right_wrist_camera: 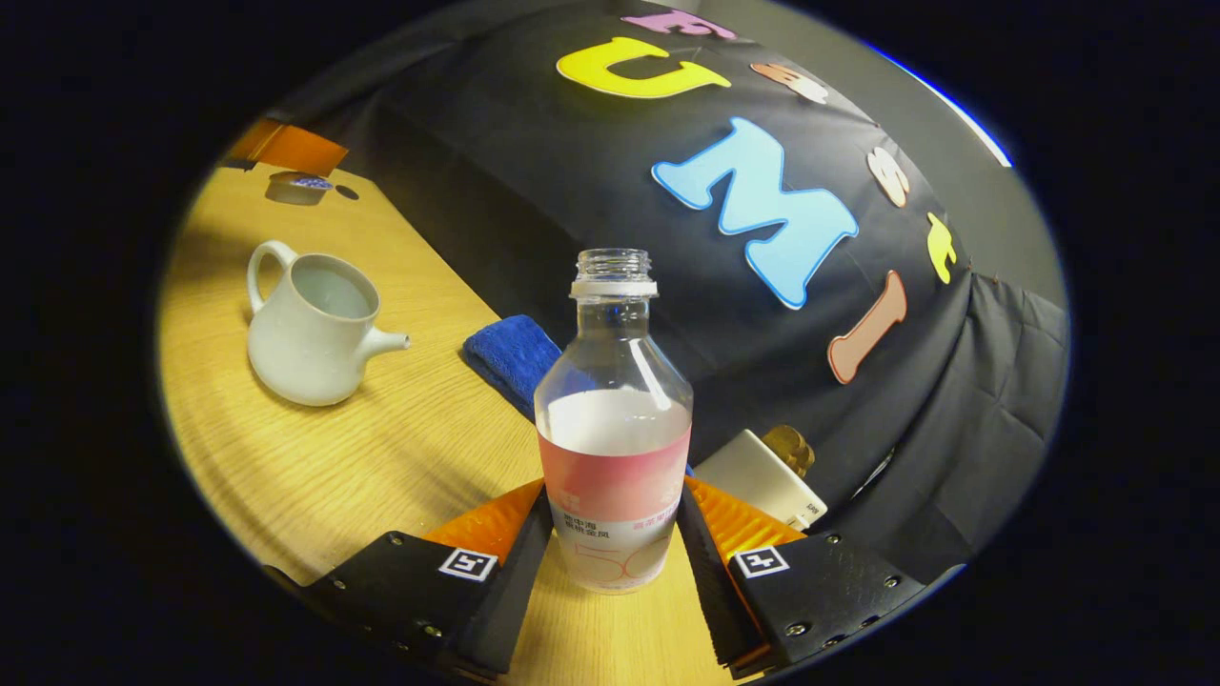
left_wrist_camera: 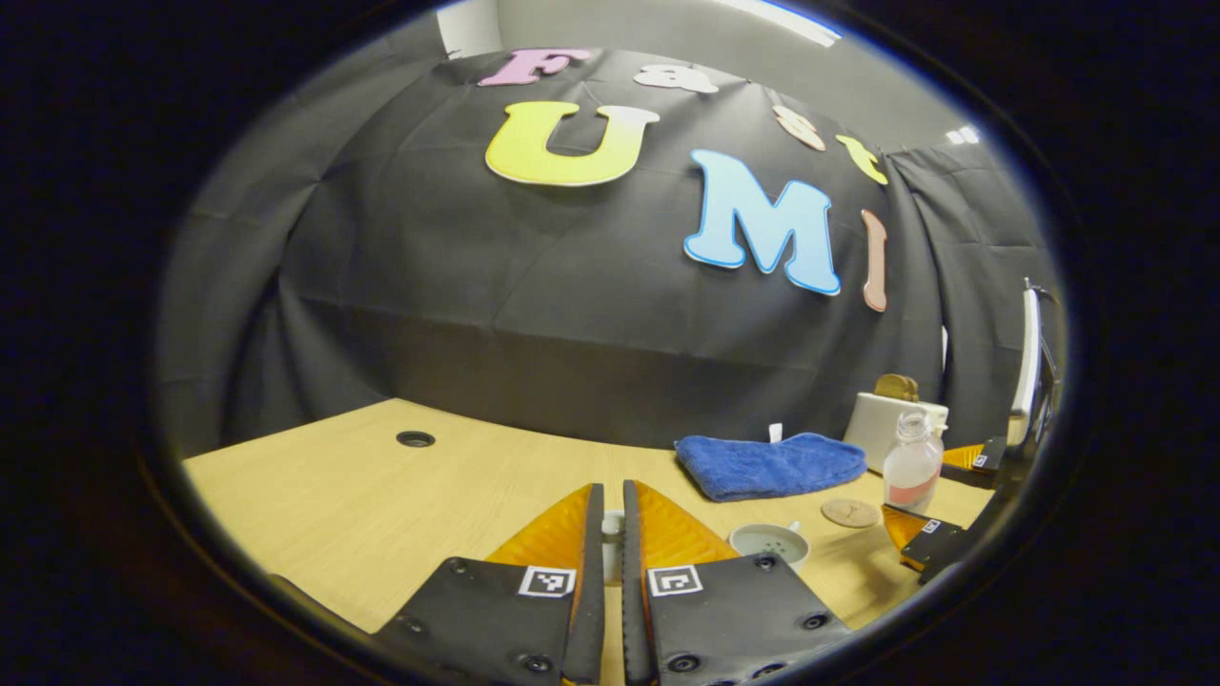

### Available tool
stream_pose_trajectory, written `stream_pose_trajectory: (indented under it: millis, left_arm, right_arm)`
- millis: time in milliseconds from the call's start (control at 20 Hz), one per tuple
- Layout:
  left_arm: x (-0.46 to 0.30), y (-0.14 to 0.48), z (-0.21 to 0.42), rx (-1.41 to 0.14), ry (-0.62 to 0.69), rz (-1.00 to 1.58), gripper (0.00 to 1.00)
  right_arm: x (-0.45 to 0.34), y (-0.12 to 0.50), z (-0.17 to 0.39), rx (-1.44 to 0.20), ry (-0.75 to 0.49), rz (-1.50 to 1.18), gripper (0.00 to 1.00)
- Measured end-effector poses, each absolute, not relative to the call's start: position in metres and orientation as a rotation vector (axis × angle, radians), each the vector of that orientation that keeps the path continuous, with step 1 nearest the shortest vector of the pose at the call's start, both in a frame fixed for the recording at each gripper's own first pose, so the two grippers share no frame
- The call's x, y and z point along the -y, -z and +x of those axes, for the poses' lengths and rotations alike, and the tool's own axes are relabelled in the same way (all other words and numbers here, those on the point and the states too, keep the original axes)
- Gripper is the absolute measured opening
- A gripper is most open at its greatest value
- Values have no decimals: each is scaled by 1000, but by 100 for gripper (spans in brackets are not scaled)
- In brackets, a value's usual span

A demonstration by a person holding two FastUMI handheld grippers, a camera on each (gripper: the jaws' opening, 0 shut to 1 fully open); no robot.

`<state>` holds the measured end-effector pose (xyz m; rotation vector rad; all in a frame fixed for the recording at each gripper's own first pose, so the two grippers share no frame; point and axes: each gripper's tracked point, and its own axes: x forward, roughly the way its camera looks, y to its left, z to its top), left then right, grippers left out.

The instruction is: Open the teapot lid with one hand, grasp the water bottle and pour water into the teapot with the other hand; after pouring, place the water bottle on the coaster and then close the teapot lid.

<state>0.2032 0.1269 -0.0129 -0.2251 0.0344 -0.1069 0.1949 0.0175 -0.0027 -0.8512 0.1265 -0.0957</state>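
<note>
My right gripper point(right_wrist_camera: 615, 495) is shut on the water bottle point(right_wrist_camera: 615, 429), a clear uncapped bottle with a pink label, about half full and upright just over the table. The white teapot point(right_wrist_camera: 310, 333) stands lidless to the left, spout toward the bottle. In the left gripper view the open teapot point(left_wrist_camera: 770, 543) sits right of my left gripper point(left_wrist_camera: 612, 491), whose nearly closed fingers pinch the white teapot lid point(left_wrist_camera: 613, 551). The round coaster point(left_wrist_camera: 850, 513) lies between teapot and bottle point(left_wrist_camera: 912, 464), with the right gripper point(left_wrist_camera: 939, 495) around the bottle. The left gripper point(right_wrist_camera: 291, 167) holds the lid point(right_wrist_camera: 297, 188) far left.
A folded blue towel point(left_wrist_camera: 767, 464) lies behind the teapot and coaster. A white toaster point(left_wrist_camera: 891, 419) with bread in it stands at the back right against the cloth wall. A round cable hole point(left_wrist_camera: 416, 438) is in the wooden table point(left_wrist_camera: 381, 505) at the left.
</note>
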Motion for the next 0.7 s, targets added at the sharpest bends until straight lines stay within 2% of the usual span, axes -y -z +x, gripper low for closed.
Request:
stream_pose_trajectory:
  millis: [700]
  left_arm:
    - [-131,15,206,-41,122,-264,14]
  right_arm:
    - [-42,-20,207,-30,53,-1338,75]
